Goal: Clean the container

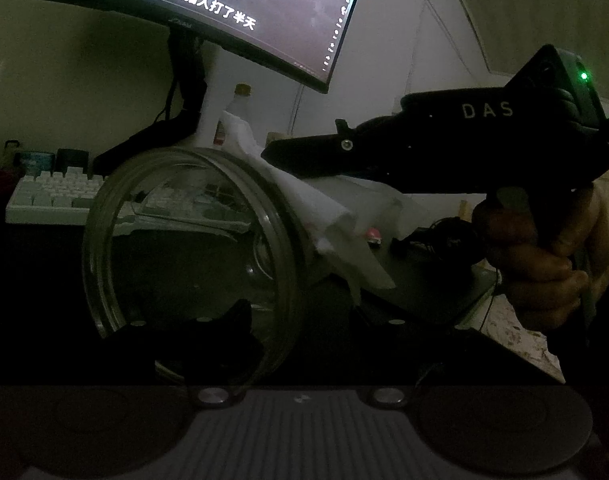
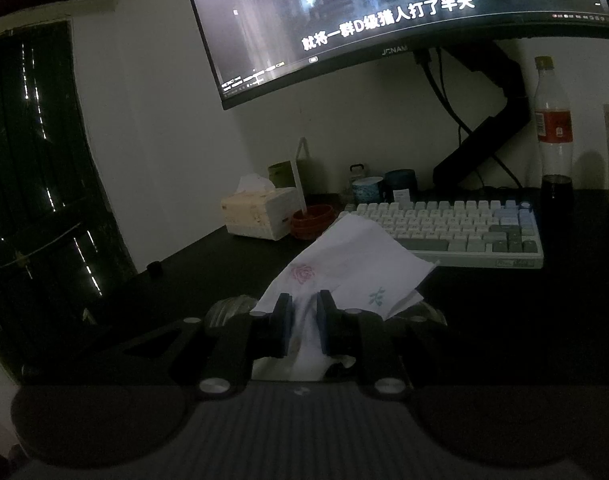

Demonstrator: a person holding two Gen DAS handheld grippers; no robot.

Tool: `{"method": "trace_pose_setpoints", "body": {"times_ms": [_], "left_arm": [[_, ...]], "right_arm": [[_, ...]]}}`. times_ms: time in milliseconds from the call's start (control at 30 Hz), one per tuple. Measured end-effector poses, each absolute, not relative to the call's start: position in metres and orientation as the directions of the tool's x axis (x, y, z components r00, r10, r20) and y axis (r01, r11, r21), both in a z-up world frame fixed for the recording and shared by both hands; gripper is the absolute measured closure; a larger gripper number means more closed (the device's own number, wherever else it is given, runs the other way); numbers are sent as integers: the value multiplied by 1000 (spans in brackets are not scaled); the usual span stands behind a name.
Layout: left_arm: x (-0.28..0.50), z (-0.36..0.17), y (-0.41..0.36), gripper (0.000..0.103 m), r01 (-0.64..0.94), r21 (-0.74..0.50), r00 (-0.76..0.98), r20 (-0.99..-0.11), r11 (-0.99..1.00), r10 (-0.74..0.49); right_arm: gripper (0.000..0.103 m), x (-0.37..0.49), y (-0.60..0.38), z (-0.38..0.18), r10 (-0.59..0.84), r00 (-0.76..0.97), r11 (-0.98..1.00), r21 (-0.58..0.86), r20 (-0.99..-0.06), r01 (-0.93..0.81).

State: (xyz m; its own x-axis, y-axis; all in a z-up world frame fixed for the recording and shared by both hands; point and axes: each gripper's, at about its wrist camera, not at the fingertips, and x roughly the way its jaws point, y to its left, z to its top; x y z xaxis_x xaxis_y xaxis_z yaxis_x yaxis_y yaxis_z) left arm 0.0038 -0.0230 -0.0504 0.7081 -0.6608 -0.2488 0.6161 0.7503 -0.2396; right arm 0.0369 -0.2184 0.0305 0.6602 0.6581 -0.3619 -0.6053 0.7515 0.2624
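Glass jar (image 1: pixel 192 248), lying on its side with its open mouth toward the left wrist camera, sits between the fingers of the left gripper (image 1: pixel 264 340), one dark finger (image 1: pixel 224 332) inside the rim, though the gloom hides whether the pads press the glass. Only that view shows the hand (image 1: pixel 544 256) holding the right gripper (image 1: pixel 280 156) from the side, poking a white tissue (image 1: pixel 336 216) at the jar's far end. From the right wrist, blue pads (image 2: pixel 285 320) pinch the flower-printed tissue, the jar barely showing beneath, with a tissue box (image 2: pixel 260 212) left and a keyboard (image 2: pixel 456 232) right on the dark desk (image 2: pixel 544 320).
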Motion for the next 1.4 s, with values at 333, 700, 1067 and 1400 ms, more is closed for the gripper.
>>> {"method": "trace_pose_setpoints", "body": {"times_ms": [333,700,1067,1400], "left_arm": [[4,-51,-24,50,617,-237,709,-248,751,-660],[6,-53,-24,50,620,-234,707,-248,749,-663],[8,-54,-27,58,609,-225,718,-251,761,-649],[11,-55,-26,62,615,-241,709,-249,751,-660]], "right_arm": [[86,36,-219,30,660,661,750,264,-357,-607],[86,34,-219,30,660,664,750,261,-353,-607],[92,37,-230,29,640,675,766,231,-366,-600],[95,20,-212,34,688,625,716,200,-369,-669]]}}
